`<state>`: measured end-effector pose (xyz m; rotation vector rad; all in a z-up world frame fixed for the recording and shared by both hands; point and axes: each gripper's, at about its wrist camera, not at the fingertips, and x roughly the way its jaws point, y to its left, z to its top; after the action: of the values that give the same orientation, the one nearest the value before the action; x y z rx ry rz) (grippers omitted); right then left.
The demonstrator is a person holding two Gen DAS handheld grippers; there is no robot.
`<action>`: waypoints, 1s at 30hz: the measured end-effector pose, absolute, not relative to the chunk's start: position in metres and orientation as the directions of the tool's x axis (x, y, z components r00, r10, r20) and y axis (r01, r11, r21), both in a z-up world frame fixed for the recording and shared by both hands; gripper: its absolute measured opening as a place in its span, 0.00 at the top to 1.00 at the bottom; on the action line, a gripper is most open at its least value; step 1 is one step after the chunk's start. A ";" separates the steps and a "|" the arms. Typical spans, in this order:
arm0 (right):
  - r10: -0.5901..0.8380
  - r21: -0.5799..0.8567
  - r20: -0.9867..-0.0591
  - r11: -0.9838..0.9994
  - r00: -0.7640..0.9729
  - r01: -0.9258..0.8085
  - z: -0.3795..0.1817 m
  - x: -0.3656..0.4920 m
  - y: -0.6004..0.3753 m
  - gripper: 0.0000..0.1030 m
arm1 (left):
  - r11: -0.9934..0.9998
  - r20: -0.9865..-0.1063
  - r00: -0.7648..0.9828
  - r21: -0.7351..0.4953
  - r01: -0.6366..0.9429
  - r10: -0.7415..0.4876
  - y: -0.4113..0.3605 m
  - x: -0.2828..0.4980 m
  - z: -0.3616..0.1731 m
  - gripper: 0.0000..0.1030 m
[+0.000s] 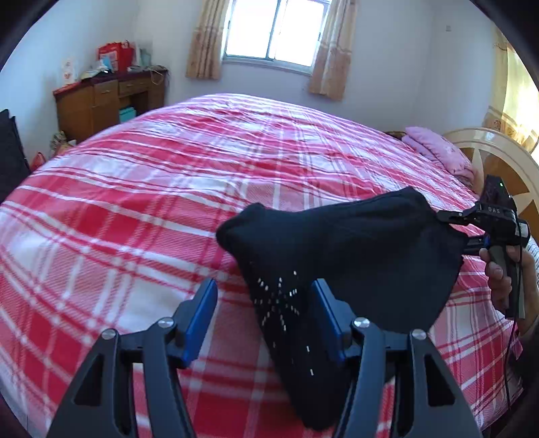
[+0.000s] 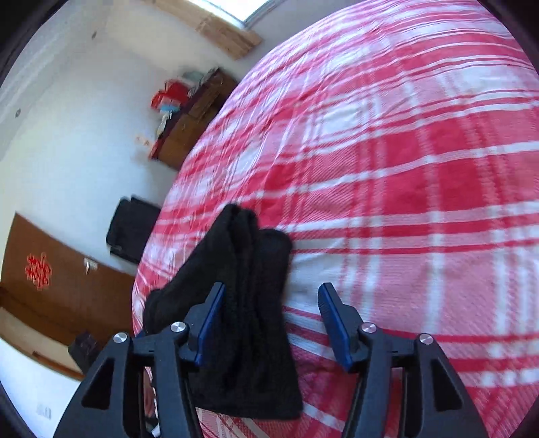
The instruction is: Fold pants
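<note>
Left gripper: jaws spread, black pants draped across the 1 o'clock finger, nothing pinched. One pair of pants, bunched, hanging above the plaid bed; long axis runs from 7 o'clock by these jaws toward 3 o'clock. Right gripper: from the left wrist its tips look closed on the far end; its own view shows jaws apart, fabric over one finger. Cannot tell. Two grippers, both touching.

bright daylight from the window, overexposed; right wrist view motion-blurred; fisheye bends edges, dark corners.
</note>
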<state>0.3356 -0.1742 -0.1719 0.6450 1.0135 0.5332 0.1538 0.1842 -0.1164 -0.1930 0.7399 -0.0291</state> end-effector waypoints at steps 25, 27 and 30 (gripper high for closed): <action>0.336 0.233 -0.541 0.941 0.771 -0.247 -0.035 0.104 -0.113 0.38 | 0.989 -0.520 0.846 -0.143 0.046 -0.114 0.126 0.076 -0.042 0.39; 0.328 0.205 -0.528 0.944 0.784 -0.258 -0.026 0.095 -0.106 0.37 | 0.988 -0.510 0.852 -0.145 0.049 -0.117 0.127 0.073 -0.039 0.39; 0.309 0.161 -0.520 0.951 0.796 -0.264 -0.019 0.085 -0.096 0.37 | 0.988 -0.502 0.856 -0.148 0.054 -0.122 0.127 0.071 -0.037 0.39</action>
<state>0.0852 -0.0959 -0.0190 0.0814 0.5726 0.3077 0.0706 0.1272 -0.0371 -0.1301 0.5356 -0.0927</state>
